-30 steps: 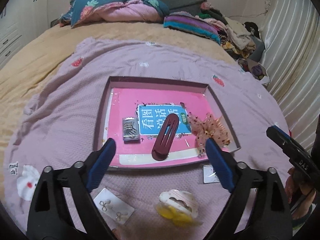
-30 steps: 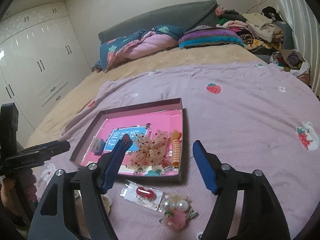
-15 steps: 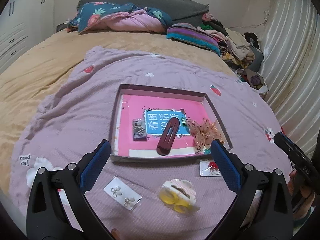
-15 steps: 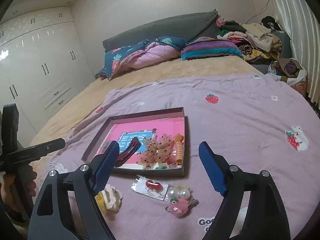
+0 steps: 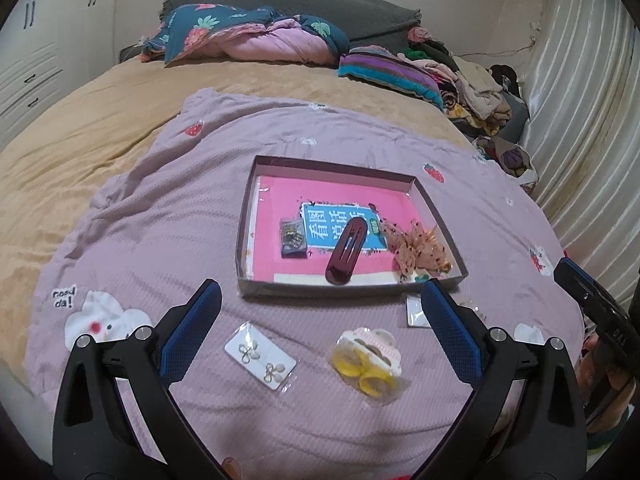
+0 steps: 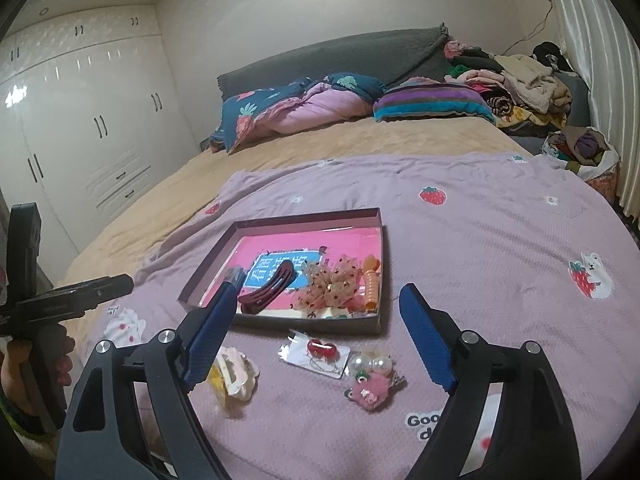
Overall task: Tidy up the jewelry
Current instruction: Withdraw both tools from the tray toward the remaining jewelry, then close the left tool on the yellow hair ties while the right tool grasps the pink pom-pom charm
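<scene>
Hovering over the blanket (image 5: 168, 208), left gripper (image 5: 320, 312) and right gripper (image 6: 316, 320) both gape wide with nothing between; tray (image 5: 248, 204) sits mid-frame, loose earring card (image 5: 260, 356) and claw clip (image 5: 370, 354) lower centre

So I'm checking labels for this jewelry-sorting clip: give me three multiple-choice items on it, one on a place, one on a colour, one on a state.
1. Where does the dark red hair clip lie?
A. In the tray
B. On the blanket in front of the tray
C. On the pillows

2. What colour is the tray floor?
A. Green
B. Pink
C. White

3. How does the left gripper stand?
A. Shut on the earring card
B. Shut on nothing
C. Open, holding nothing

Answers: 1 A, the clip rests across the blue label inside the tray walls. 2 B, bright pink shows around the label. 3 C, its fingers stand wide apart above the earring card.
</scene>
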Demonstrator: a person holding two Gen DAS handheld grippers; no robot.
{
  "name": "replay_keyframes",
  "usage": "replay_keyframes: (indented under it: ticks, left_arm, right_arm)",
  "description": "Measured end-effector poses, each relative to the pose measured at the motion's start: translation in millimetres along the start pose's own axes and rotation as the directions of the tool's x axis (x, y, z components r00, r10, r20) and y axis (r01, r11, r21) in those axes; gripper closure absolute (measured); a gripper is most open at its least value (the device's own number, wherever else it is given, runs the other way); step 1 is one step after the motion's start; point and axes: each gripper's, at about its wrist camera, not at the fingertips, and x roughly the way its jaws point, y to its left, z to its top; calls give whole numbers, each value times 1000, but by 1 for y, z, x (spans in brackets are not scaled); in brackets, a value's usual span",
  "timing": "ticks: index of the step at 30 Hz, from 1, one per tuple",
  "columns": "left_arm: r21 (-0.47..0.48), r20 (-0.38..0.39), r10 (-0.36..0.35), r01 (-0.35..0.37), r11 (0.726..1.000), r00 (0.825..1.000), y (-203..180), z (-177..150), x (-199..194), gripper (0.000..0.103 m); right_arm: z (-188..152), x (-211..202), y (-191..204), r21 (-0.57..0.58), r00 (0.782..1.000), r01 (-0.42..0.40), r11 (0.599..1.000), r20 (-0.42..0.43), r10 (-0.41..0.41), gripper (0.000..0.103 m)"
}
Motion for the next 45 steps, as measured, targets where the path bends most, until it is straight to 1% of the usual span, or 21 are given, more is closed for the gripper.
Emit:
replay_keyframes:
  ticks: [10,27,35,39,45]
  left_arm:
    - [16,-16,7,-7,1000,1000,1,-19,-4,10]
    - [62,-60,14,-10,998,998,-7,-46,5,10]
    - [81,-115,6,4,997,993,-12,-64,18,10]
    - [112,-165,-6,25,993,986,-22,-80,30,10]
    - [163,-204,-18,52,985,979,-38,-96,48,10]
  right_arm:
    - [-15,-6,5,-21,1000,4,1000,-25,-5,21]
    - [-48,-9,-6,-32,994,48,998,-96,-51,21]
    - [-60,-5,-12,-29,990,62,998,-129,-65,21]
    - [-64,-2,-16,-22,987,70,997,-141,-72,21]
    - [-70,7,-24,-12,983,86,996,-162,-86,21]
